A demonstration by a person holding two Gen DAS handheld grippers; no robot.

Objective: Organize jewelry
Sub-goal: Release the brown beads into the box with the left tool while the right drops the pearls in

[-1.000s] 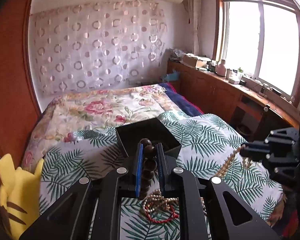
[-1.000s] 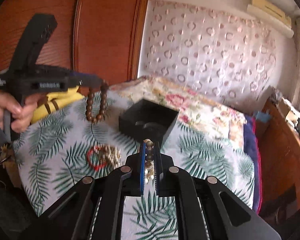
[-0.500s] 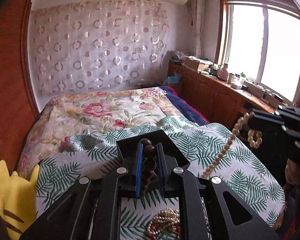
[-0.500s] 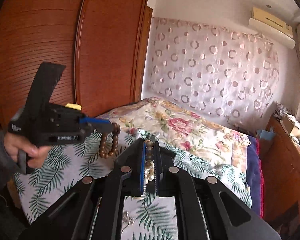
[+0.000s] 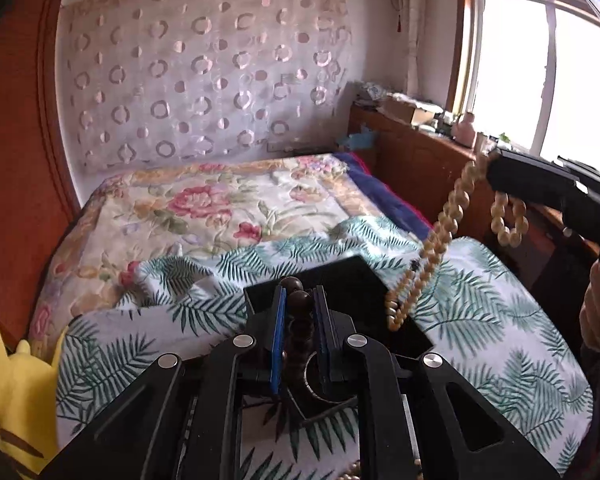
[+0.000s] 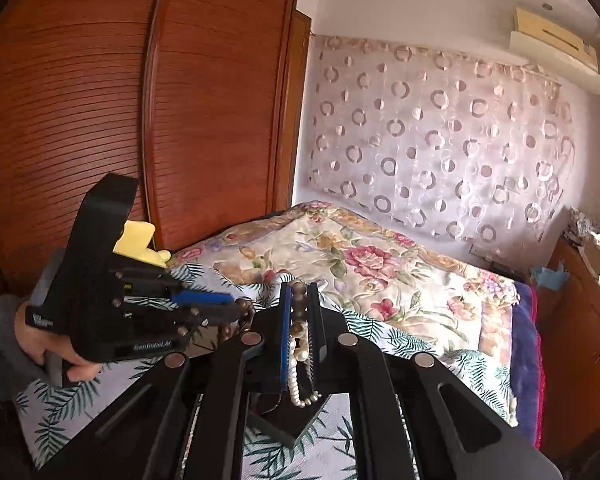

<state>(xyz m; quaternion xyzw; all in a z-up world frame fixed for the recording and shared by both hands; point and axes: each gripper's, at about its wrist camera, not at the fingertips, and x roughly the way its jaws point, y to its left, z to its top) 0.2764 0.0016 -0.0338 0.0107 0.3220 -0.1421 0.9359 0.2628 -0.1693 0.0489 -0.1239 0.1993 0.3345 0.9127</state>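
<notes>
Jaws: left gripper [image 5: 299, 312] clamps dark beads [image 5: 300, 300], right gripper [image 6: 299, 304] clamps pearl strand [image 6: 298, 354], both above black box [image 5: 364, 280] rim.

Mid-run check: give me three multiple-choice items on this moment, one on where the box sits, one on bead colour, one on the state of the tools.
1. Where is the black box?
A. on the windowsill
B. on the palm-leaf cloth on the bed
C. on the floor

2. What colour are the beads in the left tool?
A. dark brown
B. red
C. cream

3. What is the state of the right tool?
A. open and empty
B. shut on a cream bead strand
C. resting on the bed

Answers:
1 B, the palm-leaf cloth lies around the box.
2 A, dark brown beads sit between its blue pads.
3 B, the cream bead strand hangs from its closed fingers.
</notes>
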